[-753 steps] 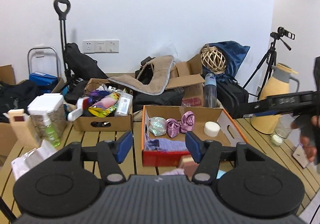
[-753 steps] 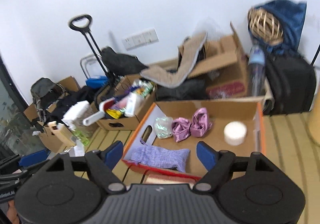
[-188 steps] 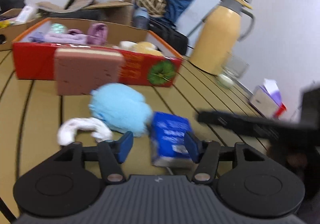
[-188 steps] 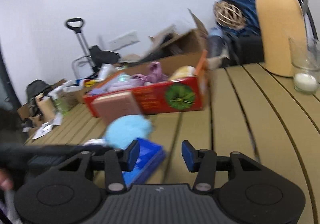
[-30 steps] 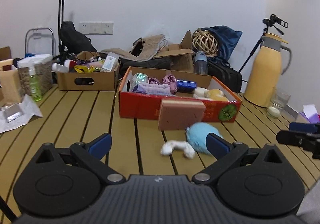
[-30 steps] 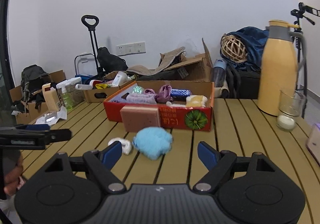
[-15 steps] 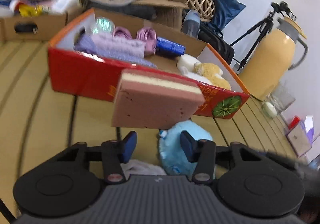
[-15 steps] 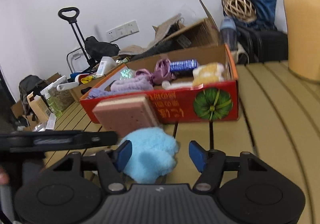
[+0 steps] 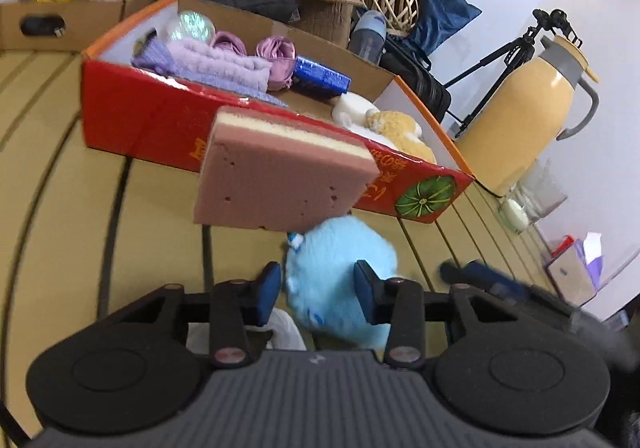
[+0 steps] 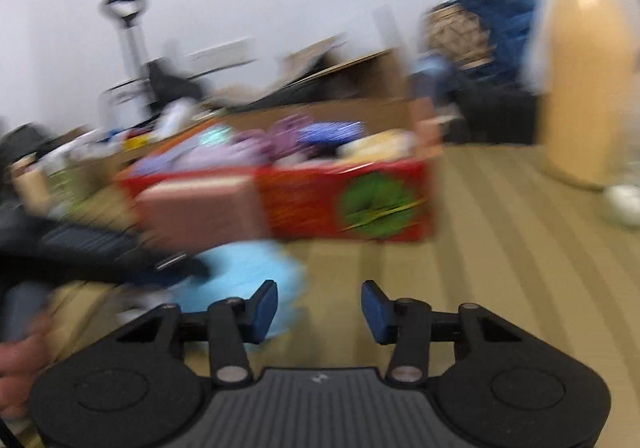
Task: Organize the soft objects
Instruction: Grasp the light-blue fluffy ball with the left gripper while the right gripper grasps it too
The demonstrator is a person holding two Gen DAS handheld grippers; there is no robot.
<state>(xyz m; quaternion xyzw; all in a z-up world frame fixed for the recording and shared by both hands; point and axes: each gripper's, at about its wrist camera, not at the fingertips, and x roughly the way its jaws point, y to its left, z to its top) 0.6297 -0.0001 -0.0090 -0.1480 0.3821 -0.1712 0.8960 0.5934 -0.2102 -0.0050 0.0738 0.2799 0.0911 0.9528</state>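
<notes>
the light blue plush toy (image 9: 340, 280) lies on the slatted wooden surface (image 9: 80, 208), just in front of the red cardboard box (image 9: 136, 116) and partly under the lower edge of the pink sponge block (image 9: 276, 184) that leans on the box front. a second ago it was well ahead of both tools; now the left gripper (image 9: 316, 286) has come down over it, and the toy sits between the blue fingers (image 9: 267, 288). the fingers were spread very wide then and are now at a middle gap. they look to touch the fur on both sides, so i judge that the grip is made, though the toy is not lifted yet. a white soft thing (image 9: 286, 332) lies close under the left finger.

the right gripper (image 10: 318, 306) has also dropped low and its jaws have just been closing, but nothing is between them; the toy (image 10: 248, 272) is beside its left finger. this view is much blurred.

for the task, the toy seems the next soft thing to go into the box, where purple cloths and other soft pieces already lie.
</notes>
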